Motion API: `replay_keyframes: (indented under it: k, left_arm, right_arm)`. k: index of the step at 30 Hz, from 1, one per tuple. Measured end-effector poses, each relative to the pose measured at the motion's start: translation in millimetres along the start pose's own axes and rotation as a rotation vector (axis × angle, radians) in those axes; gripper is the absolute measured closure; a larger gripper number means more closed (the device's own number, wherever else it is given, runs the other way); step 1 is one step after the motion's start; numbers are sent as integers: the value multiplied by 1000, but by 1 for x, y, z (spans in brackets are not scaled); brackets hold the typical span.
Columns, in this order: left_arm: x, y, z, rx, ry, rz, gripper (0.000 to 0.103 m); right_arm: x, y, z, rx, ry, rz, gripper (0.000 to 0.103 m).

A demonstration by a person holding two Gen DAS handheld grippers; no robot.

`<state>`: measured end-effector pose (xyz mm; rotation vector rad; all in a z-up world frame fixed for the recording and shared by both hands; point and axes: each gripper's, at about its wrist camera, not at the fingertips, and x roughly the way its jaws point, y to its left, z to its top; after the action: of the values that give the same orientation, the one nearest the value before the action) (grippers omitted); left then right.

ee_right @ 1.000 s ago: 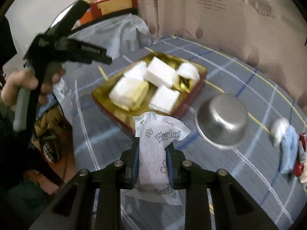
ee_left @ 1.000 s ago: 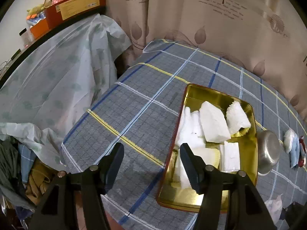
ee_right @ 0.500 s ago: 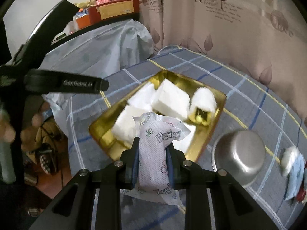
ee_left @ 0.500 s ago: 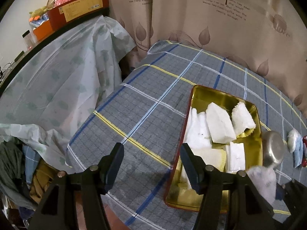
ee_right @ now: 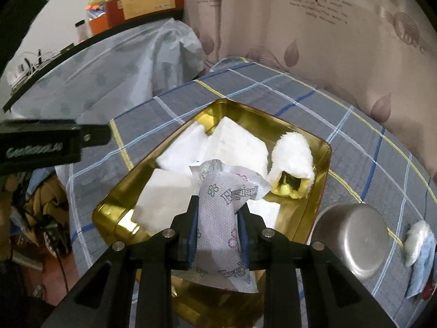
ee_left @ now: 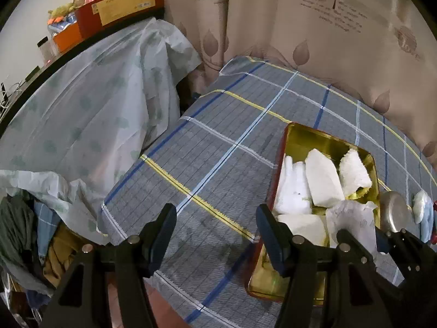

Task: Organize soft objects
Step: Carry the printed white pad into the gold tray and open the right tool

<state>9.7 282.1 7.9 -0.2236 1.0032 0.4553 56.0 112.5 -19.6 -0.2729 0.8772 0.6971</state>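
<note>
The right tongs (ee_right: pixel 218 229) are gripping a soft tissue pack (ee_right: pixel 220 218) printed with small flowers and lettering, the blue pads pressing its middle from both sides so that it is bulging out above and below them. The pack is hanging over the near end of a gold tray (ee_right: pixel 323 150), which is lying straight ahead of these tongs on the plaid-covered tabletop (ee_right: pixel 355 142) and is holding white folded cloths (ee_right: pixel 237 142) and a fluffy white roll (ee_right: pixel 293 150). An upturned steel bowl (ee_right: pixel 355 237) is sitting just to the right of the tongs, beside the tray. The left tongs (ee_left: pixel 215 235) are standing wide apart, holding nothing, hovering over bare plaid cloth with the tray just beyond their right finger.
</note>
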Motion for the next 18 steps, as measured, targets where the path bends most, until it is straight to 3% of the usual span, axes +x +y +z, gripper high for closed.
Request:
replay_keyframes:
  k: [12,13,14,16,18]
  left_arm:
    - [6,0,-4,-8,23,-8,41]
    - [6,0,-4,-8,25,-6,41]
    - [7,0,-4,-8,27,-4,41]
    - [8,-1,-4,-6,32,-2,41]
    - [9,0,-4,-9,33,2,41]
  right_arm:
    - [10,-1,1,27,0,-13,72]
    - [9,-1,1,25,-3,-12,64]
    - [8,-1,1,27,-7,-7,49]
    - [3,-2,0,41,-33,1,32]
    - [-3,-2,0,40,-52,7,32]
